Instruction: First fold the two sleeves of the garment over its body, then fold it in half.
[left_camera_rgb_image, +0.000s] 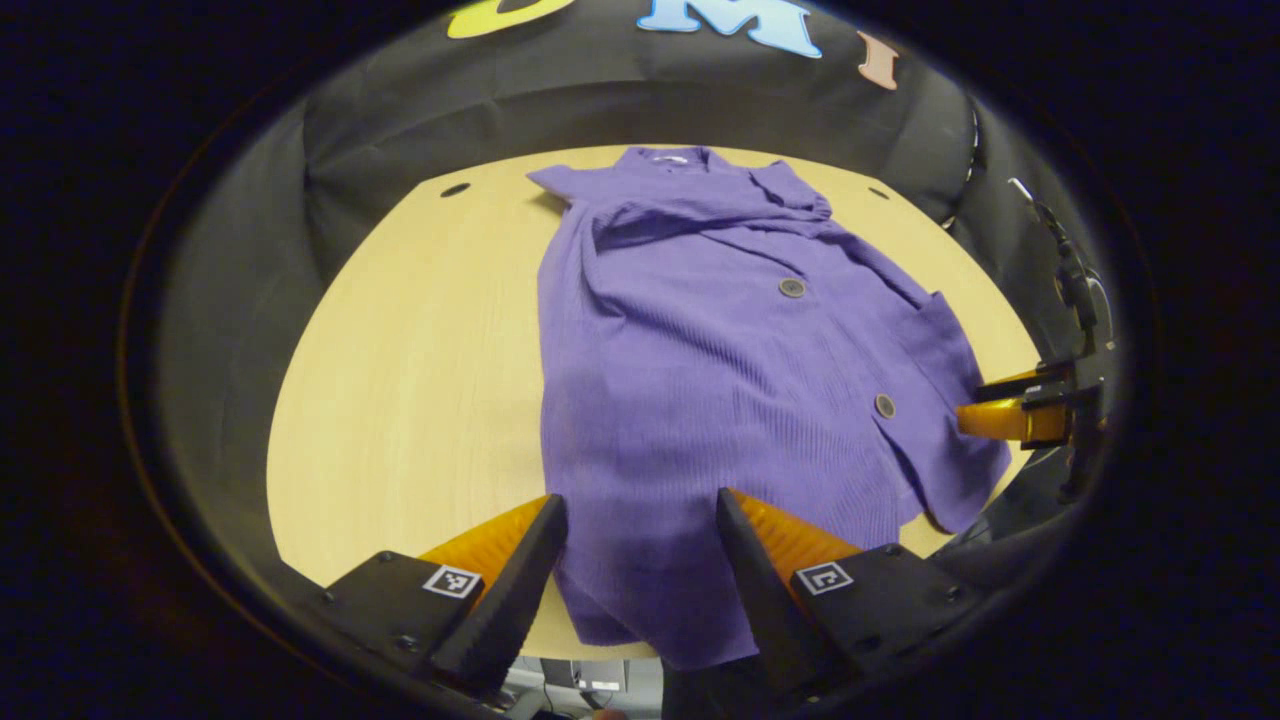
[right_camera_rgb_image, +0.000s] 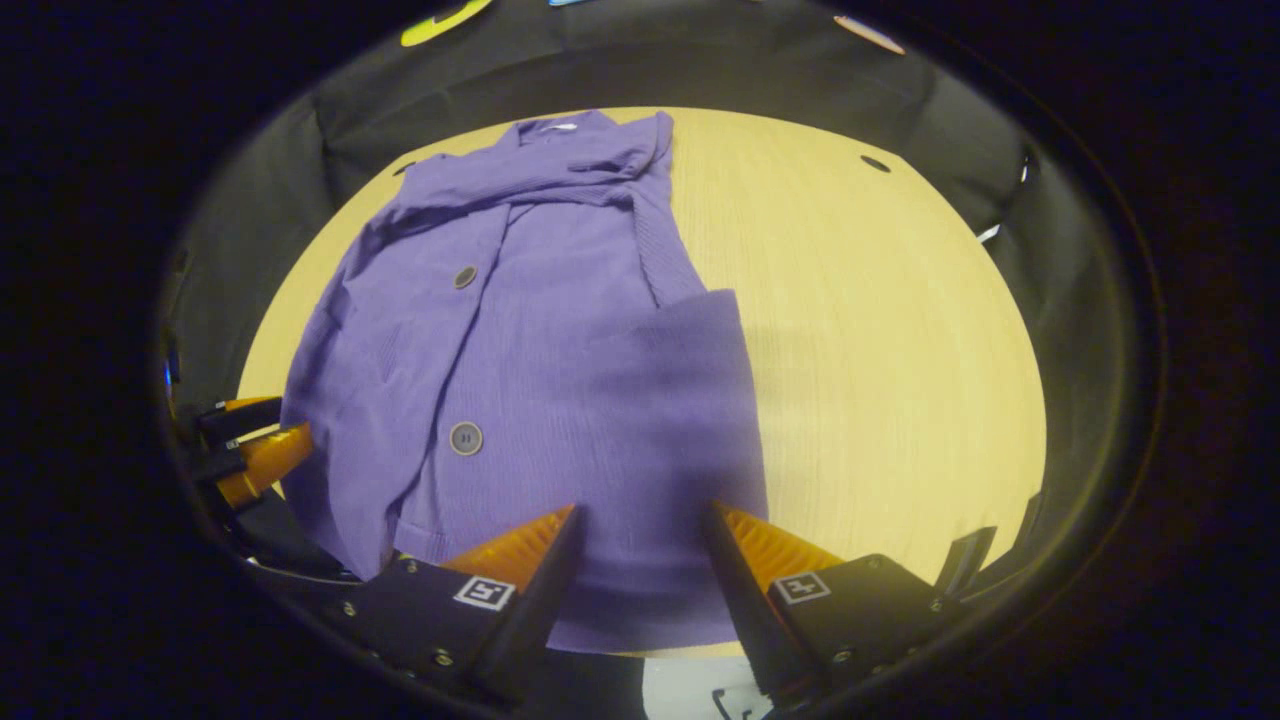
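We are holding both grippers, the left gripper and the right gripper, with jaws spread and nothing between them, hovering over the near hem of the purple cardigan, which is lying sleeves-in on the table. We are risking a one-layer grab, or an uneven lift dragging the sleeves loose and skewing the fold.

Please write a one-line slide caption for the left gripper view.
Open left hand-held gripper above the hem of a purple cardigan lying on a wooden table, sleeves folded in.
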